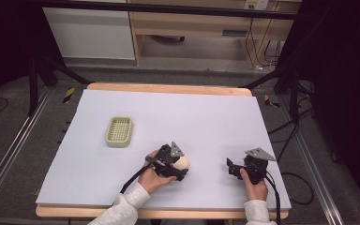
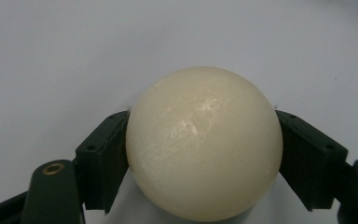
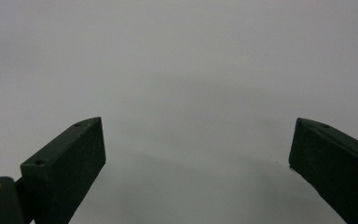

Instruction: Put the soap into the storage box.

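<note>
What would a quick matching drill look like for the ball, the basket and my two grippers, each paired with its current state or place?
Things:
1. cream ball
2. slotted basket
3. left gripper
4. right gripper

States:
A. jaws wide apart over bare table
B. held between two jaws
C. empty, at the table's left, away from both hands
D. shut on something round

Pairs: 1-B, 2-C, 3-D, 4-A

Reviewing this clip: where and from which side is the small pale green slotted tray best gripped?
Grip the small pale green slotted tray by one long rim wall, coming from above: it lies flat on the white table cover, shallow, open side up. The open right gripper is free; the left gripper is closed on the smooth cream ball.
</note>
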Available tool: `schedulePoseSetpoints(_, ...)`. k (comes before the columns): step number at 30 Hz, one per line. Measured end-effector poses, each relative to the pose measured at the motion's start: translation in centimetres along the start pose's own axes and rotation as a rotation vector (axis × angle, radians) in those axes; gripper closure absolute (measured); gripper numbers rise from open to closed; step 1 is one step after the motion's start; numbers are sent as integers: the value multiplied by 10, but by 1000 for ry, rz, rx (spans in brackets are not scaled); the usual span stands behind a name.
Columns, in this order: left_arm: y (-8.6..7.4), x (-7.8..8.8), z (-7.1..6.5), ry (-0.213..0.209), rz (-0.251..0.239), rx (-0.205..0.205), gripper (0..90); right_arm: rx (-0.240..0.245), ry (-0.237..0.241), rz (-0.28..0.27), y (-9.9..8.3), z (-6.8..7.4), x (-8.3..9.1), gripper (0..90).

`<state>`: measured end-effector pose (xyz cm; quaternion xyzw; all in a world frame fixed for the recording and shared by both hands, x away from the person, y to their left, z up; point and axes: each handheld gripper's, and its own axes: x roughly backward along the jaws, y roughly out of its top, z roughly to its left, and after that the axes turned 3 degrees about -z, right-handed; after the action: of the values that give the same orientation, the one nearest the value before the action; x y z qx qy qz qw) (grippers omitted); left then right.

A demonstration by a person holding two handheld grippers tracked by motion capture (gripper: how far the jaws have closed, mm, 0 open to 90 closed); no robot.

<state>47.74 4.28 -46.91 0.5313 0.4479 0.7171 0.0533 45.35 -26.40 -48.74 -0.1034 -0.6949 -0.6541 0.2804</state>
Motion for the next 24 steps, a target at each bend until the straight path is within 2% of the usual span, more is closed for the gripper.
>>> schedulePoseSetpoints(10, 0, 1, 0, -1, 3, 4, 235, -1, 1, 0, 0, 0, 0, 40)
schedulePoseSetpoints(24, 0, 15, 4, 3, -4, -1, 235, -1, 0, 1, 0, 0, 0, 40)
